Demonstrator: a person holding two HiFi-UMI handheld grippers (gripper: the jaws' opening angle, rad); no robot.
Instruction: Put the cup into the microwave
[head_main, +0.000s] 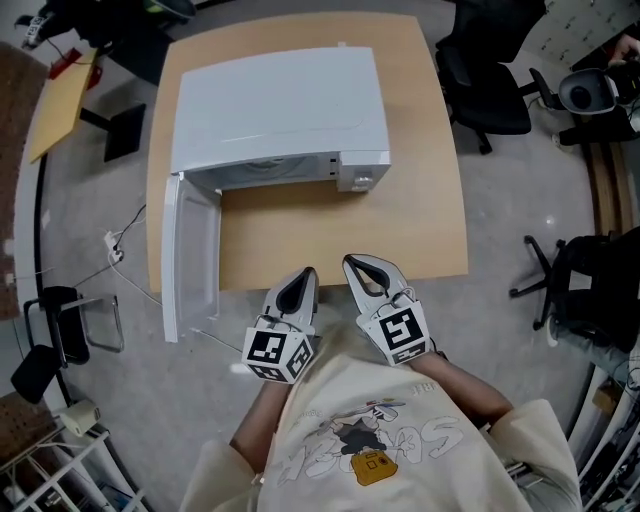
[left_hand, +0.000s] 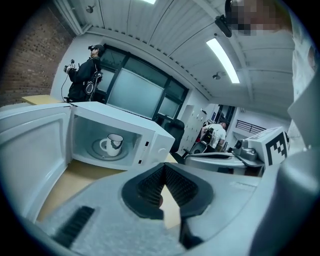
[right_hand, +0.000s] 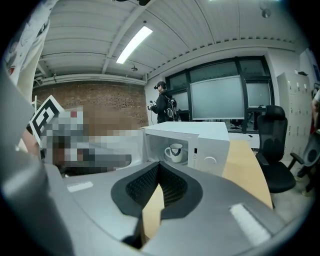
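A white microwave (head_main: 280, 100) stands on the wooden table (head_main: 400, 220), its door (head_main: 195, 255) swung open to the left past the table edge. A white cup (left_hand: 113, 144) with a dark inner rim stands on the turntable inside; in the right gripper view the cup (right_hand: 175, 151) shows the same way. My left gripper (head_main: 308, 272) and right gripper (head_main: 352, 262) hover side by side at the table's front edge, close to the person's body and well apart from the microwave. The jaws of both are shut with nothing between them.
Black office chairs (head_main: 490, 80) stand at the back right and another chair (head_main: 580, 280) at the right. A cable and plug (head_main: 115, 250) lie on the floor left of the open door. A person in dark clothes (left_hand: 85, 75) stands far behind the microwave.
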